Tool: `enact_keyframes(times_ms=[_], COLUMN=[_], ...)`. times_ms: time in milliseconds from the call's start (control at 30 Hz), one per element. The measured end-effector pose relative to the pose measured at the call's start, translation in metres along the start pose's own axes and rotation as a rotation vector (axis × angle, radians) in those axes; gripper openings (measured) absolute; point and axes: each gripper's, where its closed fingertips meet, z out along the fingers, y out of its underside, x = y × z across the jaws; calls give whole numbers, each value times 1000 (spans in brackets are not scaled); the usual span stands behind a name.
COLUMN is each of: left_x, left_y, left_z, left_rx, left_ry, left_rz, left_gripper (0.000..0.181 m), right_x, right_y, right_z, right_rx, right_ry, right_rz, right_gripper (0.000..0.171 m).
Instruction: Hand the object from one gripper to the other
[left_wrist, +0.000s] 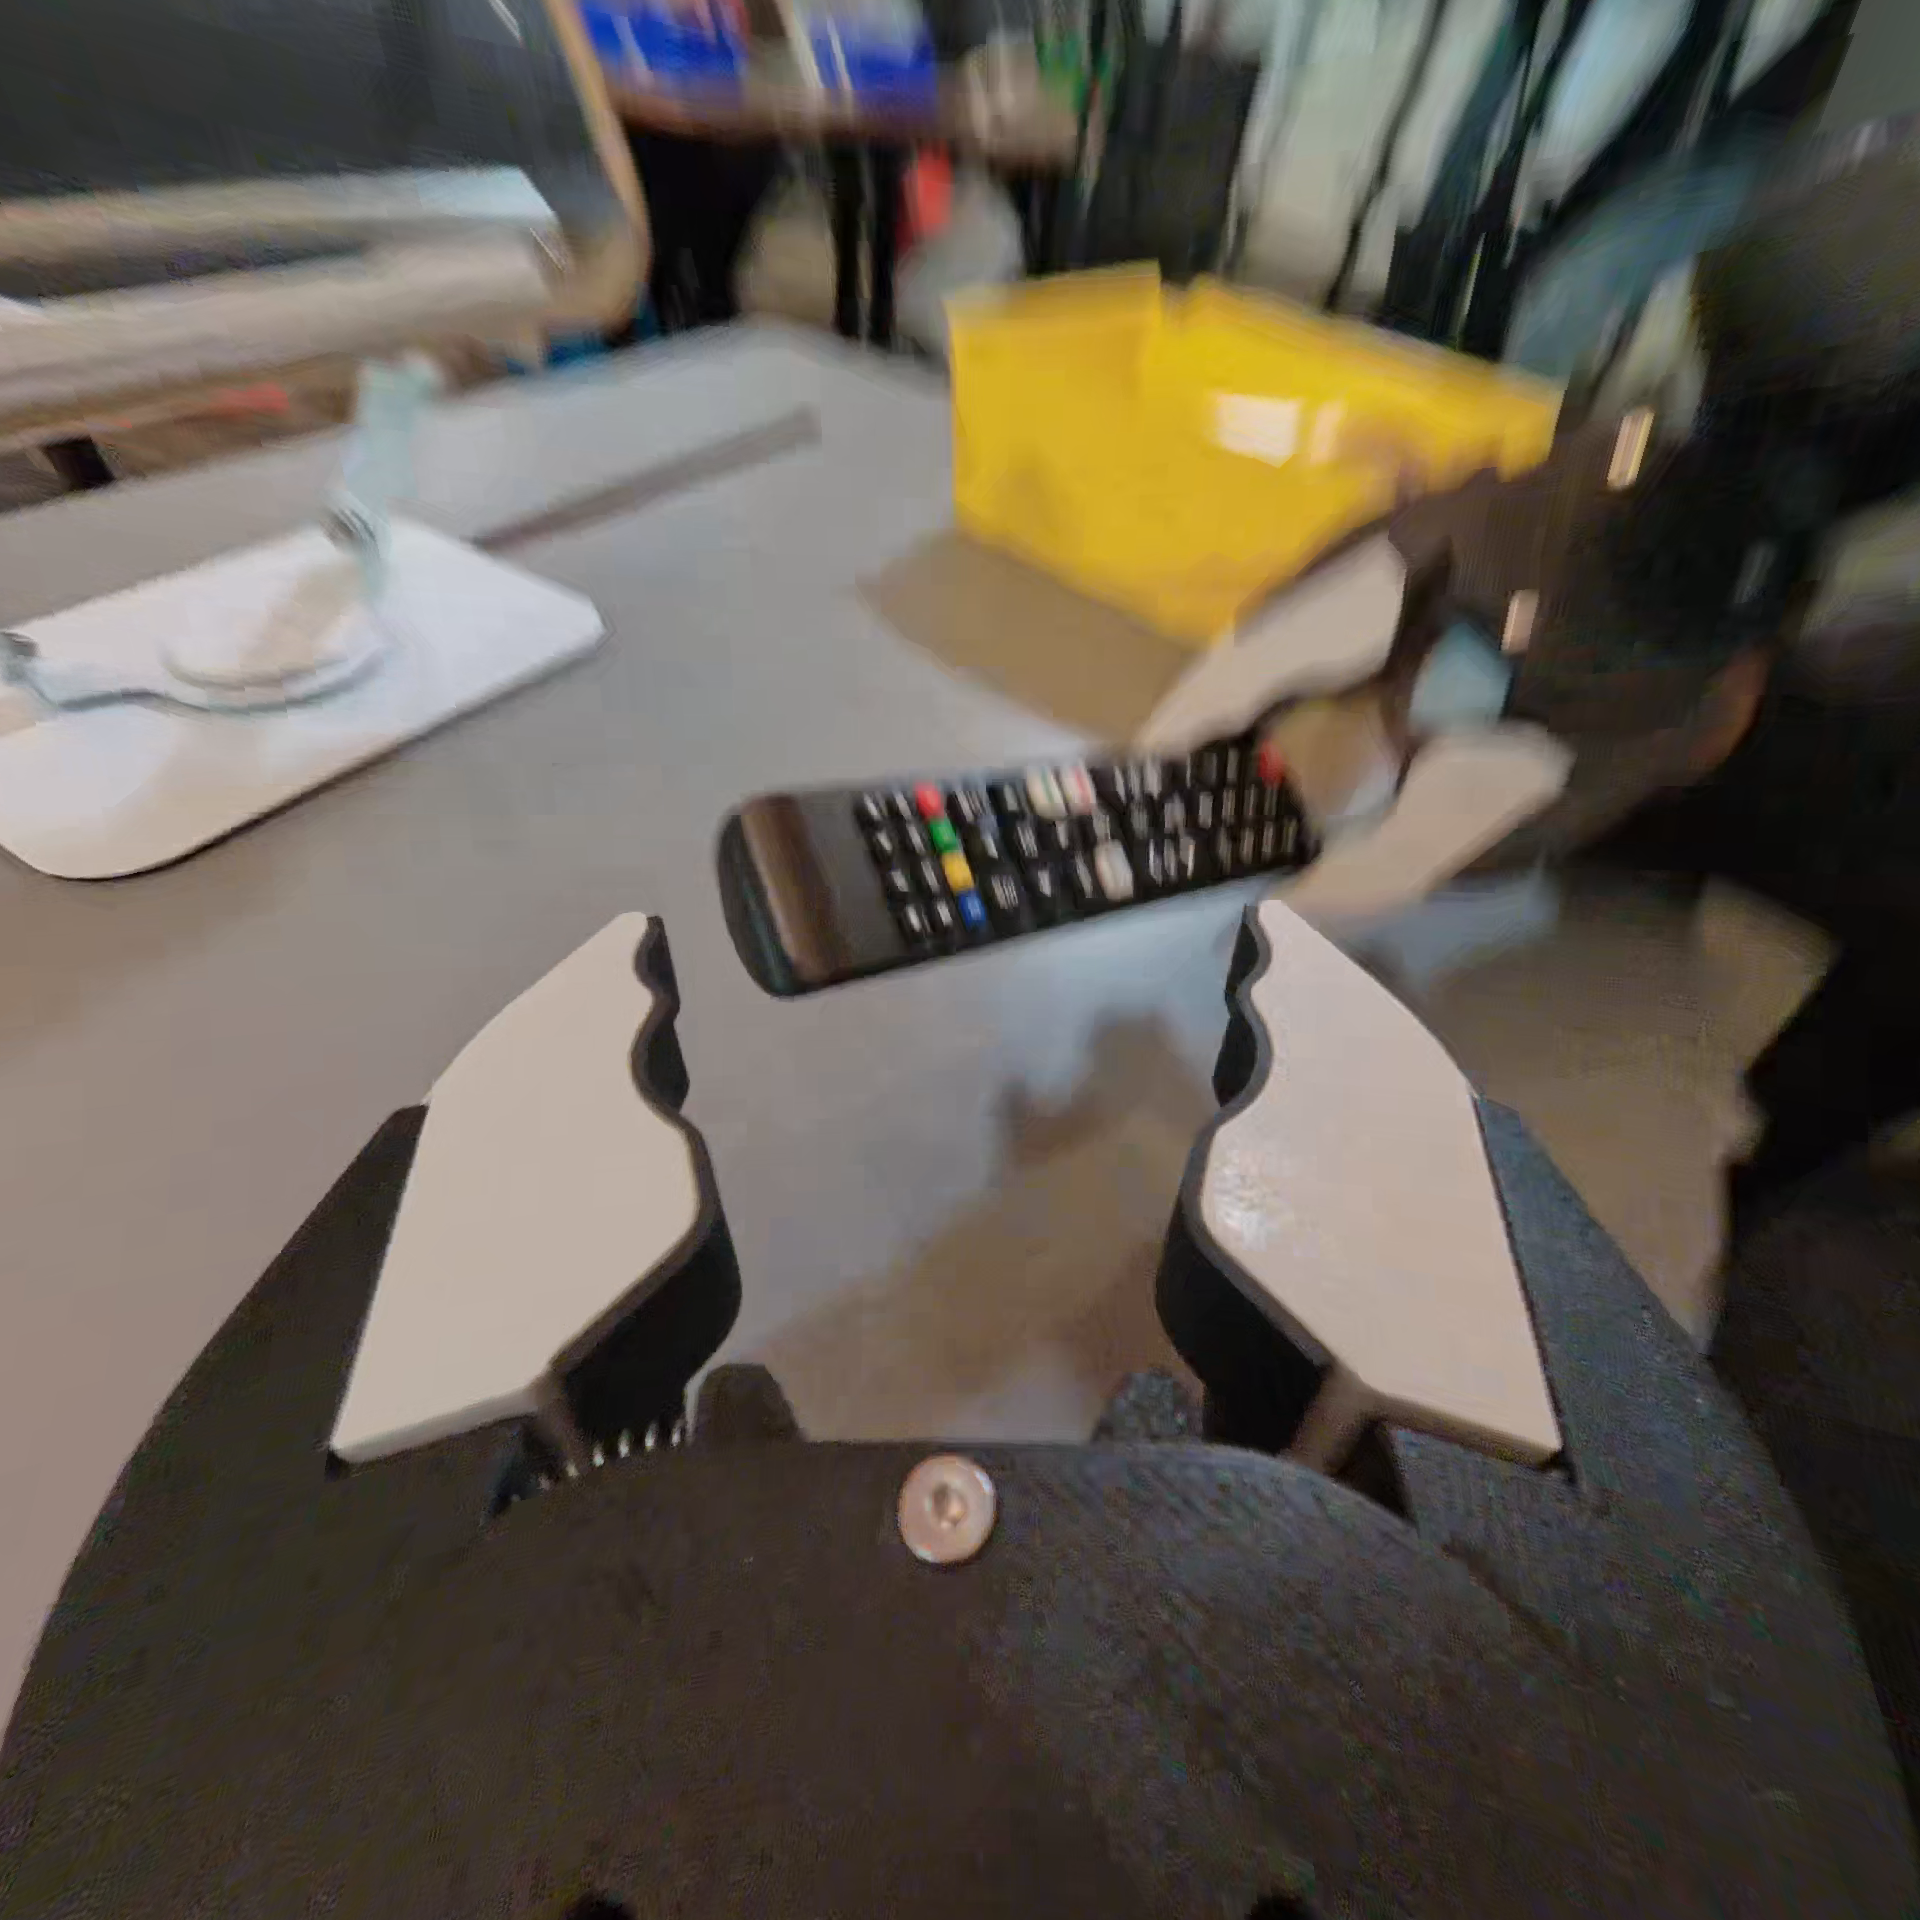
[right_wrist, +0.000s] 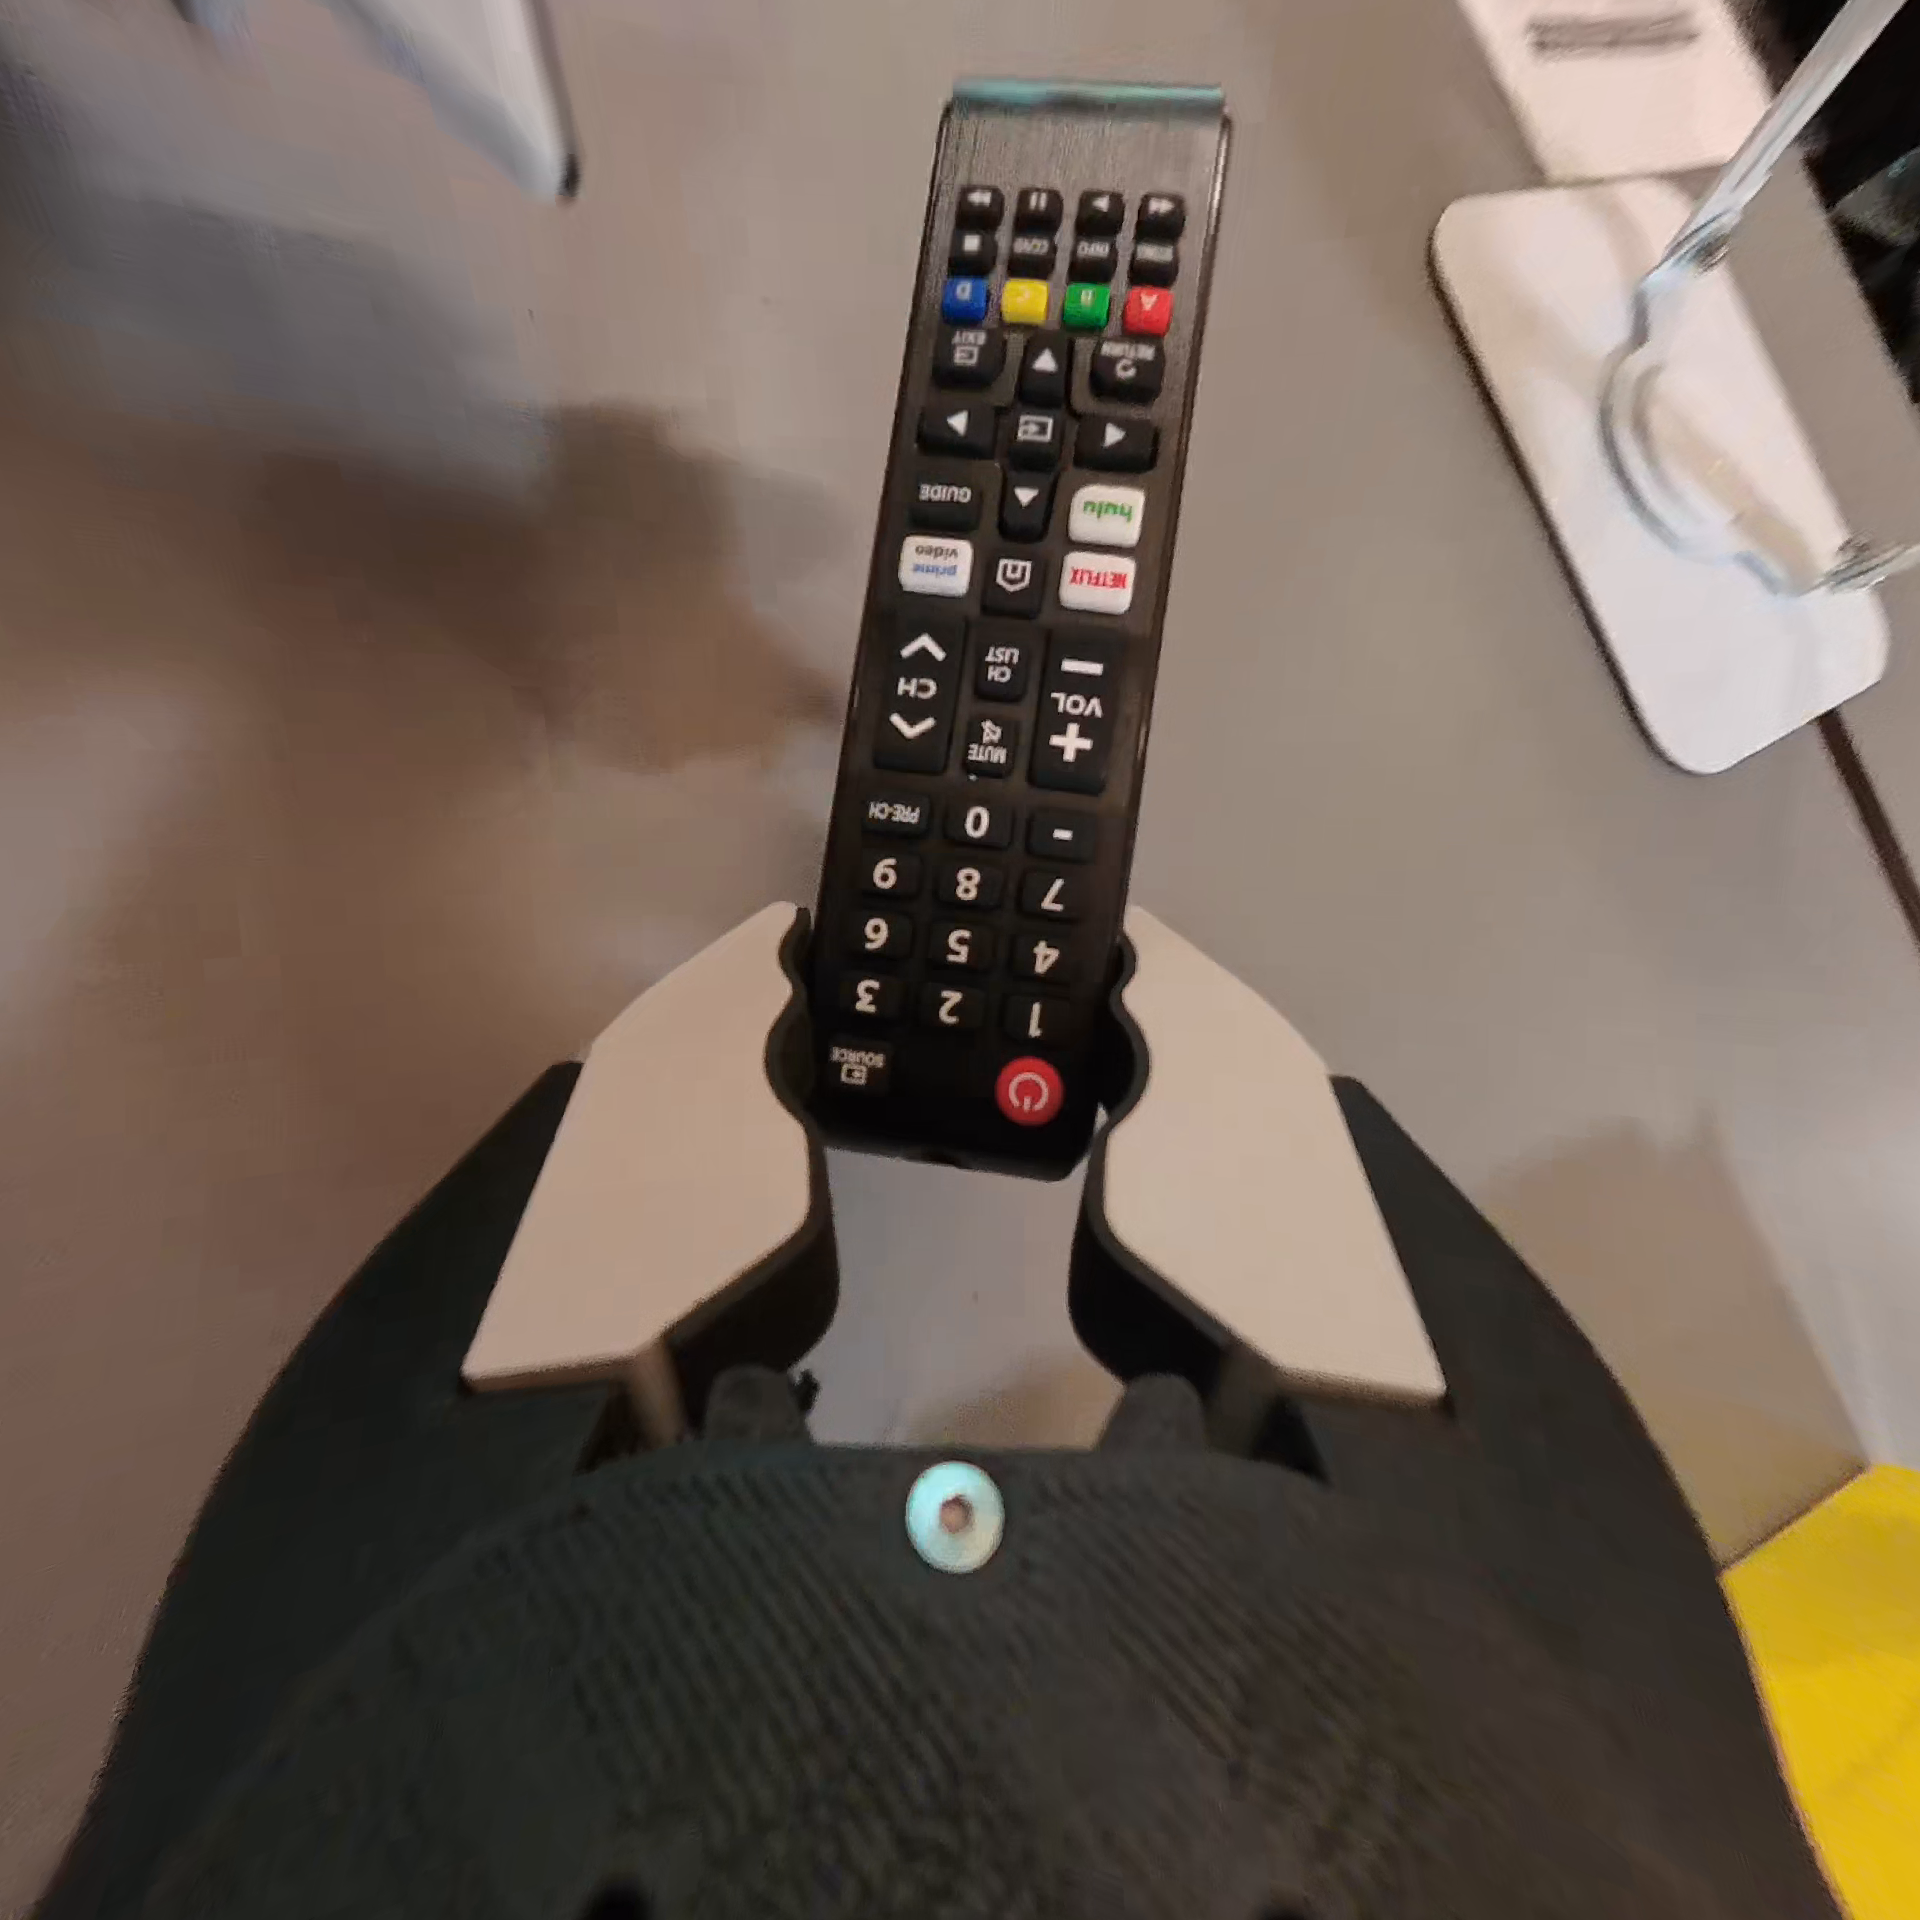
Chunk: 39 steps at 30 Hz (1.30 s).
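One remote (right_wrist: 1013, 623), mid-frame above the bench (right_wrist: 364, 935); your right gripper (right_wrist: 961, 1023) clamps its power-button end; your left gripper (left_wrist: 951, 940) gapes wide, jaws empty, just short of it; one yellow bin (left_wrist: 1195, 468) upper right; one white stand (left_wrist: 281, 675) left.

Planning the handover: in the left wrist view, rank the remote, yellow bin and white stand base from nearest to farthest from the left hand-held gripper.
1. Remote, just ahead of the left hand-held gripper, in the air.
2. White stand base, left on the table.
3. Yellow bin, far right.
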Motion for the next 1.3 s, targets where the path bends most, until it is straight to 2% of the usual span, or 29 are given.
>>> enact_keyframes(times_ms=[33, 100, 200, 267, 333, 433, 567, 633, 767, 967, 1133, 1300], left_x=[1, -1, 13, 30, 44, 46, 46, 47, 44, 35, 25, 24], left_y=[13, 14, 21, 34, 49, 62, 85, 90, 85, 74, 63, 51], left_z=[2, 1, 4, 9, 11, 12, 12, 14, 16, 16, 14, 13], left_rx=[-108, -123, -190, -243, -286, -364, -475, -484, -476, -428, -374, -286], left_ry=[-18, -125, -156, -86, -29, -51, -43, -46, -118, -183, -216, -182], left_rz=[106, 330, 554, 621, 712, 895, 1017, 1069, 1195, 1210, 1117, 937], left_gripper=[104, 102, 99, 98, 86, 77, 69, 56, 51, 51, 51, 49], right_x=[-3, -12, -27, -39, -55, -70, -84, -87, -83, -67, -38, -11], right_y=[2, 4, 4, 1, -1, -2, -8, -11, -12, -27, -57, -78], right_z=[2, 4, 5, 6, 7, 9, 8, 6, 6, 4, -16, -44], right_rx=[-16, -38, -66, -62, -63, -73, -61, -45, -24, 89, 322, 552], right_ry=[-19, -70, -138, -185, -251, -275, -291, -298, -268, -168, -81, 12], right_rz=[4, 16, 15, 17, 19, -53, -131, -135, -171, -189, -107, -45], right_gripper=[53, 53, 53, 53, 53, 53, 53, 53, 54, 56, 85, 93])
